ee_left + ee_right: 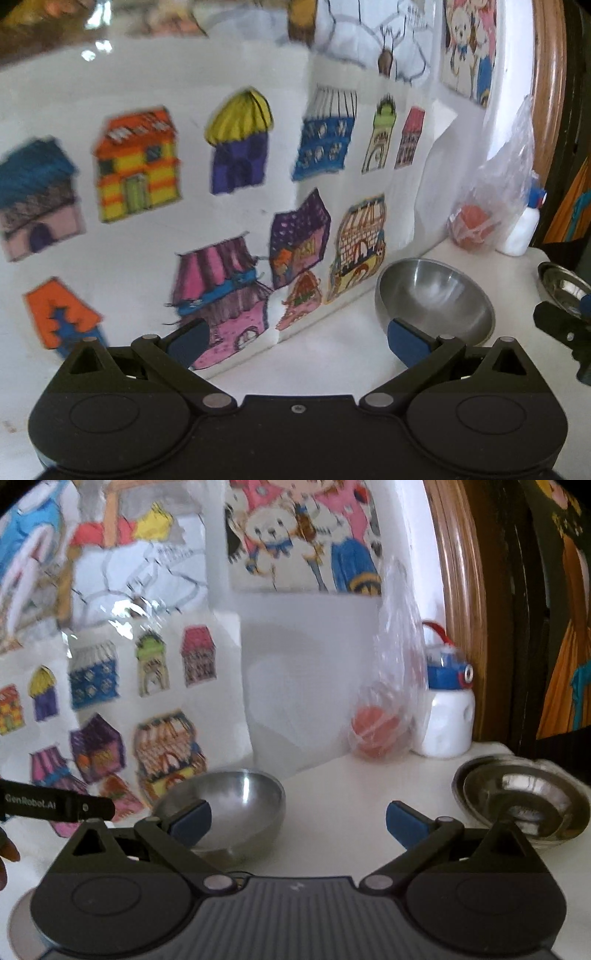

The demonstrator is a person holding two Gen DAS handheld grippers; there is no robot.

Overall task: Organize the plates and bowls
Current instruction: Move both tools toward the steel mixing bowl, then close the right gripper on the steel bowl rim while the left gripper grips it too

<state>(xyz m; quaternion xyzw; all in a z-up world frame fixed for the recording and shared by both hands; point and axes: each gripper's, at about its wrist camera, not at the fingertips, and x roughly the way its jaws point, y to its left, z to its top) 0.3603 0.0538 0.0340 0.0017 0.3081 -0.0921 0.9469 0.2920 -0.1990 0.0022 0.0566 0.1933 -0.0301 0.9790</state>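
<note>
Hovering over a white counter [332, 812], the right gripper [298, 821] has its blue-padded jaws spread wide and holds nothing. A steel bowl [236, 794] sits just beyond its left finger, upright, close to a wall of coloured house drawings [92, 686]. To the right, near the counter's edge, a stack of shallow steel dishes [524, 797] rests well apart from the bowl; how many are nested cannot be told. Behind them, against the wall, a clear bag [388, 709] with something orange inside stands just beside a white bottle [445, 720] with a blue cap.

In the left wrist view, the left gripper [295, 341] is likewise wide open and empty, facing the drawings [221, 177]. The bowl [436, 295] lies just past its right finger, and the dishes [561, 284] show at the far right, partly hidden by the other gripper [569, 332].
</note>
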